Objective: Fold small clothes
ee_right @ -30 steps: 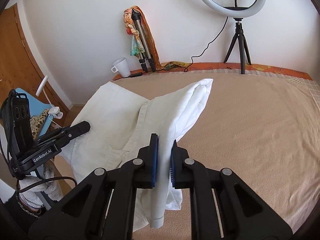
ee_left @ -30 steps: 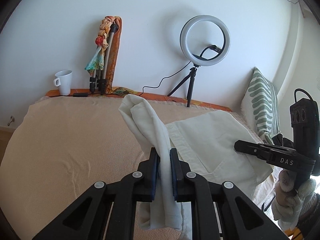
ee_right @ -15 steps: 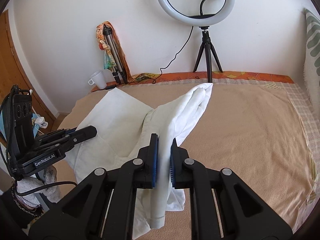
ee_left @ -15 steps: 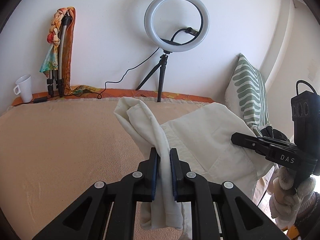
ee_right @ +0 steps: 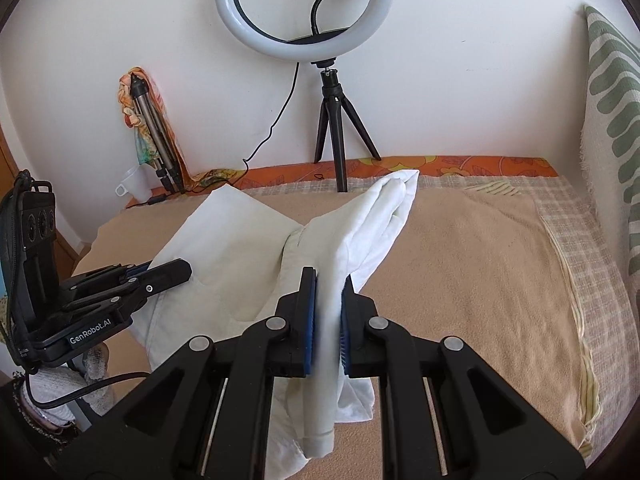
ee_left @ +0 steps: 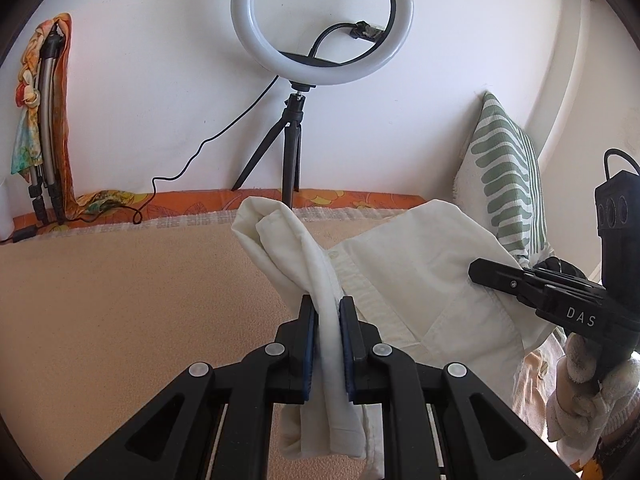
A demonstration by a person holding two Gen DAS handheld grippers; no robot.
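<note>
jaws of both the left gripper [ee_left: 329, 322] and the right gripper [ee_right: 327, 300] pinch bunched edges of the white shirt [ee_left: 420, 280], held above the blanket [ee_left: 120, 300] before the ring light [ee_left: 322, 24]. mid-carry; next, probably lay it flat.

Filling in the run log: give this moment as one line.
left gripper: shut on white shirt | right gripper: shut on white shirt | shirt: held over beige bedcover
</note>
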